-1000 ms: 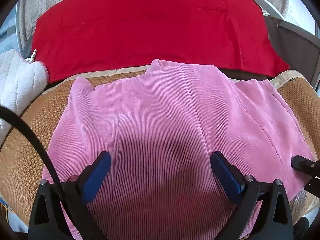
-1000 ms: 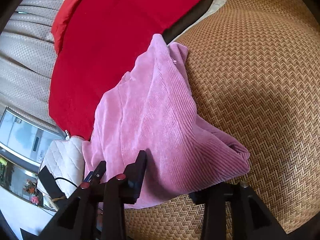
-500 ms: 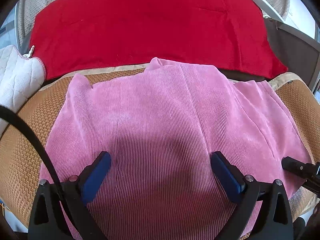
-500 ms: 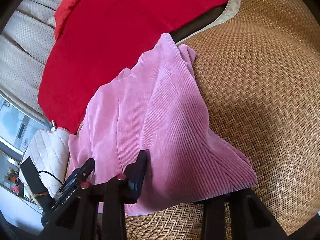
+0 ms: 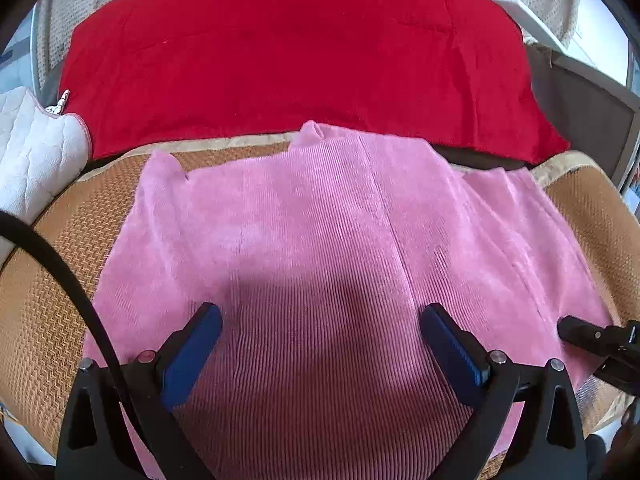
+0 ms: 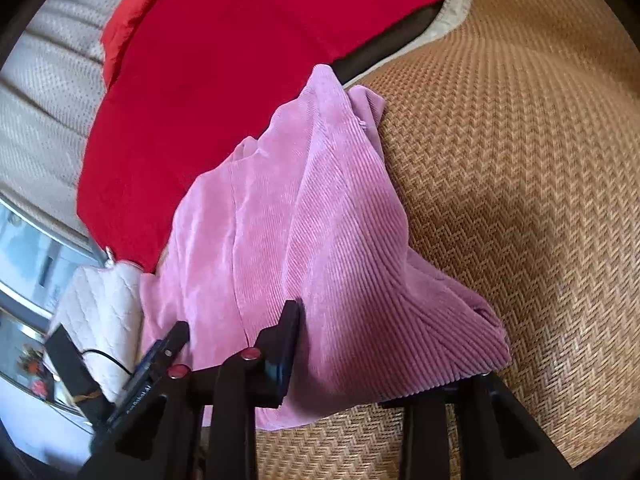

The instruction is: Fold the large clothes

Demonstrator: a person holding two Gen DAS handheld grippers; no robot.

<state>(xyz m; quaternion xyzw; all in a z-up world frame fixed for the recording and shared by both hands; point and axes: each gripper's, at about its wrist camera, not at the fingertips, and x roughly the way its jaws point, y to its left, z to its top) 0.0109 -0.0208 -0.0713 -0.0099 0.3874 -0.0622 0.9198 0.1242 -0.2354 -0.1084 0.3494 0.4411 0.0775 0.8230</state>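
Note:
A pink corduroy garment (image 5: 320, 232) lies spread on a woven tan mat (image 5: 48, 304). My left gripper (image 5: 320, 320) hovers over its near middle, its blue-padded jaws wide open, with cloth only beneath them. At the garment's right edge, my right gripper (image 6: 384, 344) has a bunched fold of the garment (image 6: 320, 240) between its jaws. The left finger (image 6: 290, 332) presses on the cloth and the right finger is hidden under it. These jaws are opening slightly. The right gripper's tip (image 5: 588, 334) shows at the right in the left wrist view.
A red blanket (image 5: 300, 60) covers the backrest behind the mat. A white quilted cushion (image 5: 32, 152) sits at the left. A black strap (image 5: 60, 272) crosses the left of the left wrist view. Bare mat (image 6: 520, 180) extends right of the garment.
The right gripper has crept a little inward along the garment's right edge, taking the bunched fold with it. The left gripper has stayed put.

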